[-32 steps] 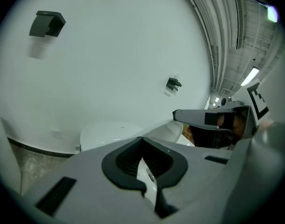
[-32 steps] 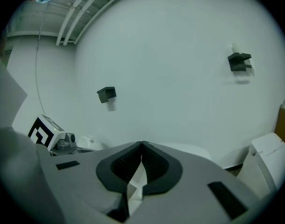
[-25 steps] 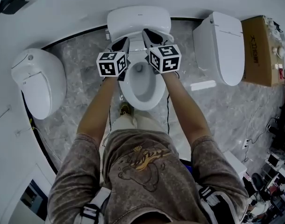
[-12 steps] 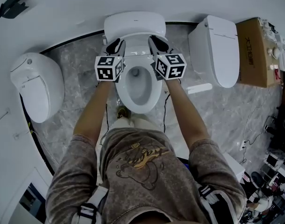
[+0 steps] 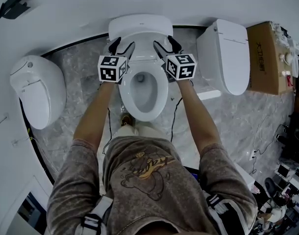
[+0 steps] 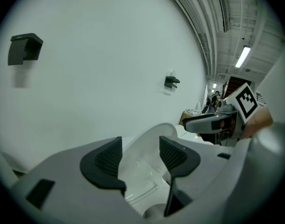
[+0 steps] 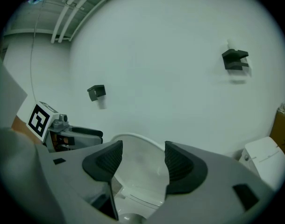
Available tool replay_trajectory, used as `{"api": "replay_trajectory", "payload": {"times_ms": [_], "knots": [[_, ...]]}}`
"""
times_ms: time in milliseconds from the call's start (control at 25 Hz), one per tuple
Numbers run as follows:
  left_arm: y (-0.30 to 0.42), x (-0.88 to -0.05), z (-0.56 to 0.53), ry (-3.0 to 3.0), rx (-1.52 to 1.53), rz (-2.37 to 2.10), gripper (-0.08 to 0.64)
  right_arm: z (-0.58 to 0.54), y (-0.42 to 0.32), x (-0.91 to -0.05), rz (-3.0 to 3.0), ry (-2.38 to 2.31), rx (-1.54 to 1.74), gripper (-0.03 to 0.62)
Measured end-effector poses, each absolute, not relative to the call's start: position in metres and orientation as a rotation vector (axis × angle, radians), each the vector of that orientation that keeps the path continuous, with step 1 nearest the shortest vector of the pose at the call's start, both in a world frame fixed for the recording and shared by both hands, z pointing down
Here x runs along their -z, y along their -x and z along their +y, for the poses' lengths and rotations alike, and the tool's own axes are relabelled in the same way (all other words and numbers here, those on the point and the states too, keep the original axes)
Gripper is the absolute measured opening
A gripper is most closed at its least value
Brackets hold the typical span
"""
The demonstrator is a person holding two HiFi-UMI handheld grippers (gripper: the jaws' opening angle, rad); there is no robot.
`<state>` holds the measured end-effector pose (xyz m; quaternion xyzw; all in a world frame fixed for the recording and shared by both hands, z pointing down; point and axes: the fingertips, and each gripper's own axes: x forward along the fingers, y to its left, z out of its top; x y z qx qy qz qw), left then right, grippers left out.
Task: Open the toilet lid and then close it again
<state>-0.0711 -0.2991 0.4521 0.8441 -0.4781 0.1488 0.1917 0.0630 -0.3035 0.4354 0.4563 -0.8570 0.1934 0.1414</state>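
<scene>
The white toilet [image 5: 162, 96] stands in the middle with its lid [image 5: 139, 24] raised upright against the wall, seat and bowl exposed. My left gripper [image 5: 122, 45] hovers at the lid's left side and my right gripper [image 5: 163, 43] at its right side. Both have just been opening and now stand open, with no pad pressing on anything. In the left gripper view the lid [image 6: 154, 136] shows beyond the open left gripper [image 6: 138, 155]. The right gripper view shows the lid [image 7: 138, 155] beyond the open right gripper [image 7: 143, 160].
A second white toilet [image 5: 37, 89] stands on the left and a third [image 5: 230, 53] on the right, both lids down. A cardboard box [image 5: 269, 58] sits at the far right. Black brackets [image 5: 14, 1] hang on the white wall. Cables trail over the grey marble floor [image 5: 81, 97].
Both grippers were shut and close together over the bowl; they have drawn apart to the lid's sides and opened their jaws.
</scene>
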Motion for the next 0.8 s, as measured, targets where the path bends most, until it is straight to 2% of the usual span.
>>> {"api": "replay_trajectory", "payload": {"times_ms": [800], "knots": [[0.066, -0.501, -0.372, -2.382, -0.542, -1.343, 0.244, -0.387, -0.068, -0.493, -2.432, -1.117, -0.395, 0.276]]}}
